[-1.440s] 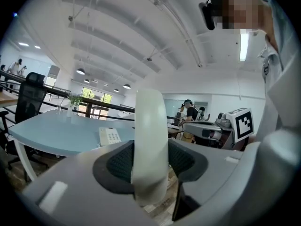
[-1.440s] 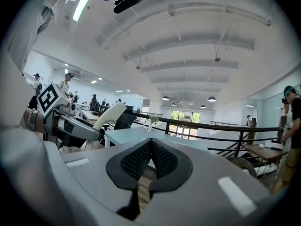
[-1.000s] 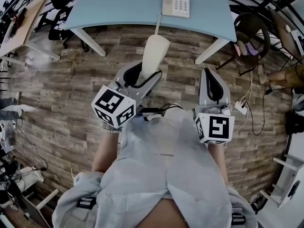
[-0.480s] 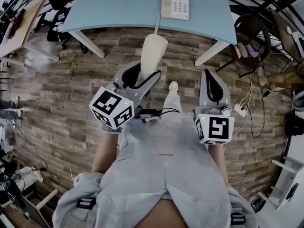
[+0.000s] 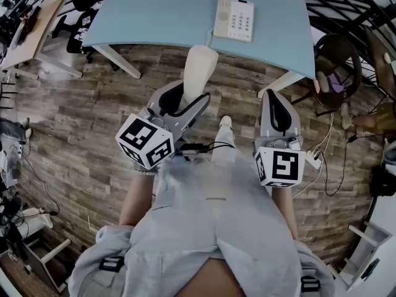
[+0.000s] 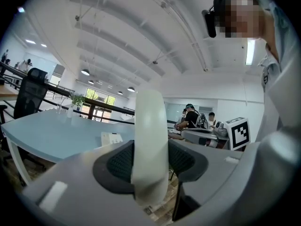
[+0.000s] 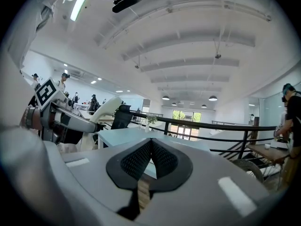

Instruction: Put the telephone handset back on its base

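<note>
A person's left gripper (image 5: 183, 106) pinches the cream handset (image 5: 198, 74) short of the table (image 5: 154, 14), carrying it toward the base (image 5: 234, 18); the right gripper (image 5: 279, 110), jaws pressed together, holds nothing.

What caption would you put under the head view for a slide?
Left gripper holds a cream telephone handset short of its base on the blue table; right gripper shut, empty.

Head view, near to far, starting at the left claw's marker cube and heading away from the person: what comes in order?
Marker cube → left claw shut on the handset → table → telephone base.
</note>
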Action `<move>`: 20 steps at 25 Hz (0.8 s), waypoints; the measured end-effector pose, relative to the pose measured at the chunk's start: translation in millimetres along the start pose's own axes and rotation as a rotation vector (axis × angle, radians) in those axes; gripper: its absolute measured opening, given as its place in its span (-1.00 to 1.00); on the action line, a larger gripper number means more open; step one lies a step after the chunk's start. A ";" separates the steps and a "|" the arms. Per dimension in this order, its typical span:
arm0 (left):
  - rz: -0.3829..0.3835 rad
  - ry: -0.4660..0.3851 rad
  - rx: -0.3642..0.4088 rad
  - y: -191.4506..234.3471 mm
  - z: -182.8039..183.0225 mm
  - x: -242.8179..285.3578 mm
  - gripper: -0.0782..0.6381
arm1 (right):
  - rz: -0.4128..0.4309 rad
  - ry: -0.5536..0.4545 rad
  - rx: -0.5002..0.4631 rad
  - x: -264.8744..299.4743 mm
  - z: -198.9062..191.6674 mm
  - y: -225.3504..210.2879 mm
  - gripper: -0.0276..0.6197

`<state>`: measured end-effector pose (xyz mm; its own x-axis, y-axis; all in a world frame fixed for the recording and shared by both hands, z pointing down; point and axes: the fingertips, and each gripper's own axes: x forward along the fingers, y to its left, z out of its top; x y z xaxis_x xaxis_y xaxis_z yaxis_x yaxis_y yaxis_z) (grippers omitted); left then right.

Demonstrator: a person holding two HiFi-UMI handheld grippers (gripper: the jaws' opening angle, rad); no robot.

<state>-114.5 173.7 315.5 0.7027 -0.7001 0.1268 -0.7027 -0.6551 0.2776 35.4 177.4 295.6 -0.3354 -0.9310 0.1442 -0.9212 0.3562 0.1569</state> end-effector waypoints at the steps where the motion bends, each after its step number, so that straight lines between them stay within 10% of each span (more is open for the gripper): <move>1: 0.006 0.001 -0.006 2.9 1.4 6.1 -0.19 | 0.002 -0.001 0.006 6.3 -0.9 -5.0 -0.89; 20: 0.129 -0.004 -0.051 57.4 32.3 125.4 -0.19 | 0.117 0.005 0.010 129.4 1.9 -105.0 -0.90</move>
<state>-70.3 39.2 316.5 0.6062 -0.7789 0.1609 -0.7806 -0.5440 0.3076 88.3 19.4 296.0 -0.4402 -0.8825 0.1655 -0.8775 0.4619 0.1292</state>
